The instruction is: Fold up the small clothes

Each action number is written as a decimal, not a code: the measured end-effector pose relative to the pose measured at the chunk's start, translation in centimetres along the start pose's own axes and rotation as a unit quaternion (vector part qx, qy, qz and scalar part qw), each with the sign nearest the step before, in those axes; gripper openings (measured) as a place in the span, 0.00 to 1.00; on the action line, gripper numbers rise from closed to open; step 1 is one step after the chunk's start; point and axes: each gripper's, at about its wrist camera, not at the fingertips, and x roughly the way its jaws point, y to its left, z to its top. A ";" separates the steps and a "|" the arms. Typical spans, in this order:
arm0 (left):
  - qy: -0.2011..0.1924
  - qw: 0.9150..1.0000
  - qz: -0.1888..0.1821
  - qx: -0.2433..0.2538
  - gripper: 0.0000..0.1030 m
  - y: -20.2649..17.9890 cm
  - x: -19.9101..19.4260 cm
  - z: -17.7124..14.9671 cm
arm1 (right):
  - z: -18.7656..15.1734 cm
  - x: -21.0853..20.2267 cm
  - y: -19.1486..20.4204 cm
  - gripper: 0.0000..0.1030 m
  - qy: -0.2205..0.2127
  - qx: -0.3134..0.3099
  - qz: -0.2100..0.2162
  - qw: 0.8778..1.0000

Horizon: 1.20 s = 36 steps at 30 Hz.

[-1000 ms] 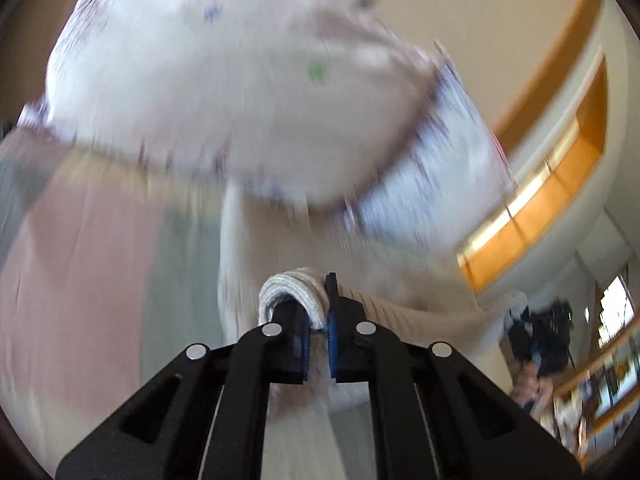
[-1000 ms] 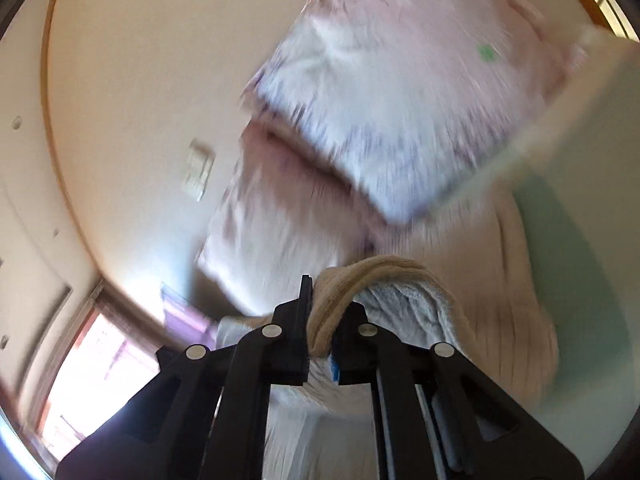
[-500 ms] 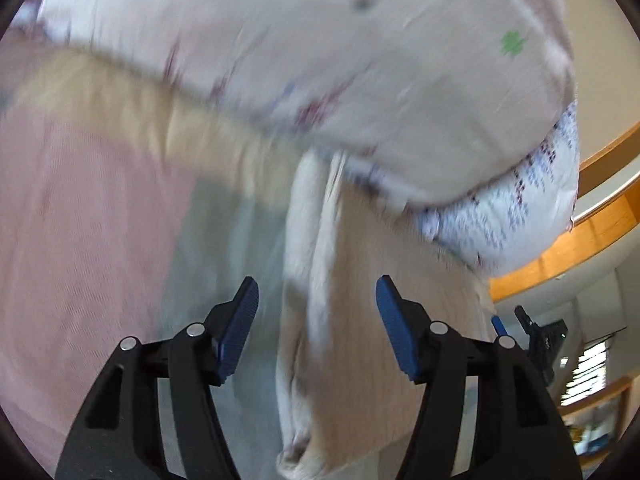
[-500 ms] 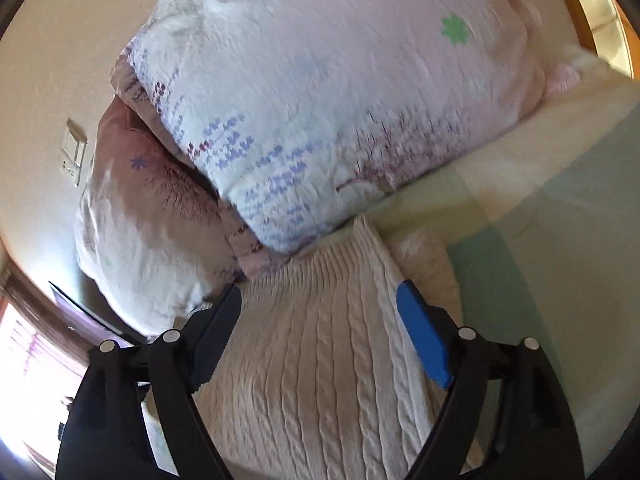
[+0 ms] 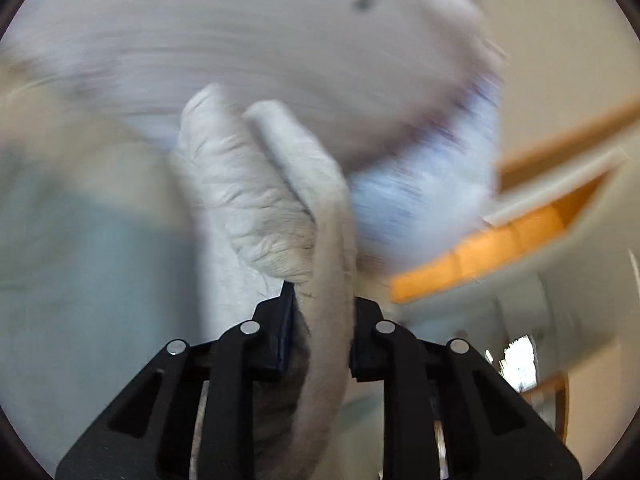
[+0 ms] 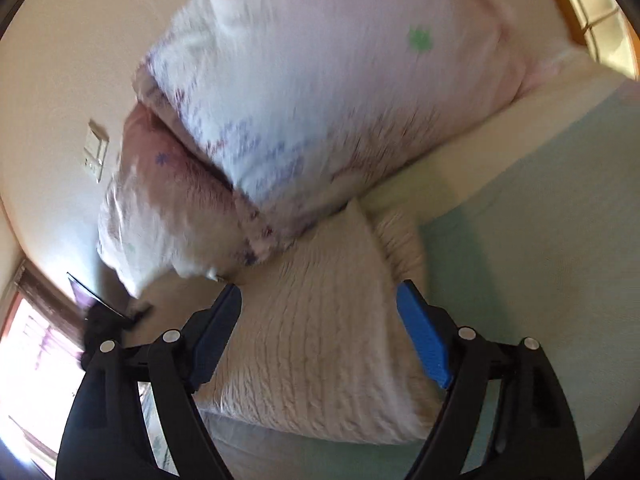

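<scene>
Sweater point(image 6: 320, 344) is the landmark here, a cream cable-knit one lying folded on the pale green bedsheet point(image 6: 540, 220), its far edge tucked right up against the big floral pillow point(image 6: 320, 92); a second, pinker pillow point(image 6: 172, 208) sits behind that one on the sweater's left side, touching it; right gripper point(image 6: 320, 332) hangs just over the sweater with its blue-padded fingers point(image 6: 420, 336) spread wide to either side of the knit, nothing between them being squeezed; left gripper point(image 5: 322, 320) is a different story, its jaws are pinched together on a thick fold of the sweater point(image 5: 280, 208), and the fabric bunches up in two rounded humps just past the fingertips; left view is pretty smeared, so beyond the sweater you only get the blurry pillow point(image 5: 280, 40) above it and some orange wood trim point(image 5: 500, 240) off to its right; wall switch plate point(image 6: 96, 152) is on the cream wall, well left of the sweater.
</scene>
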 end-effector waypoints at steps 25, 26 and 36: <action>0.155 0.980 0.104 0.073 0.80 -1.1 14.2 -7.0 | 4.6 6.2 -3.6 0.11 0.066 0.008 -0.046 0.997; 0.155 0.980 0.103 0.073 0.80 -0.6 14.2 -7.0 | 4.9 6.5 -3.5 0.11 0.069 0.008 -0.048 0.996; 0.137 0.983 0.092 0.073 0.73 -0.9 17.0 -7.2 | 1.9 6.5 -5.3 0.42 0.160 0.044 -0.028 0.986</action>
